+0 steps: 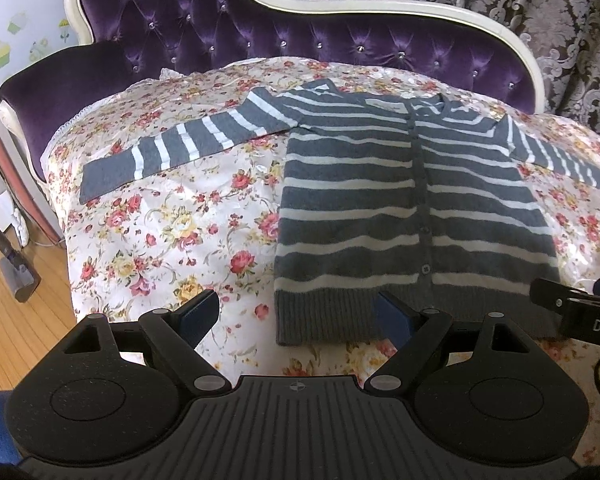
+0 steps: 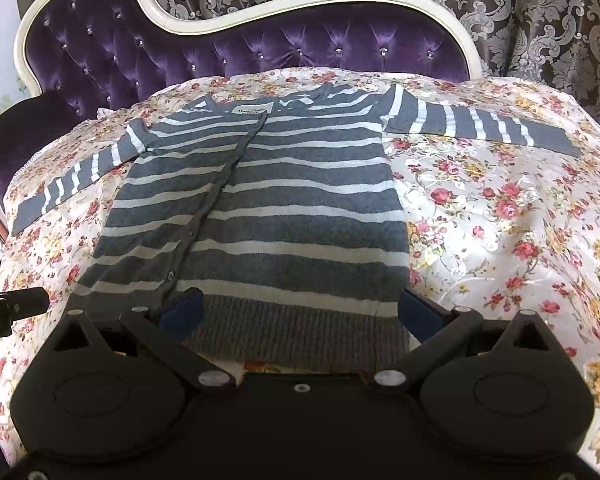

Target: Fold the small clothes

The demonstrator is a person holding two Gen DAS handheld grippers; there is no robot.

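Striped cardigan (image 2: 256, 200) lies flat; both grippers, left gripper (image 1: 300, 320) and right gripper (image 2: 300, 312), gape empty near its hem (image 2: 300, 332), probably best pinched squarely at both corners.

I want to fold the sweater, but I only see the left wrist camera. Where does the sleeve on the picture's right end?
Observer: That sleeve lies straight out, and its plain grey cuff is flat on the flowery bedspread.
Operator: Are my right tongs open?
Observer: Yes. The right tongs are wide open, over the ribbed hem of the sweater. I cannot tell whether they touch it.
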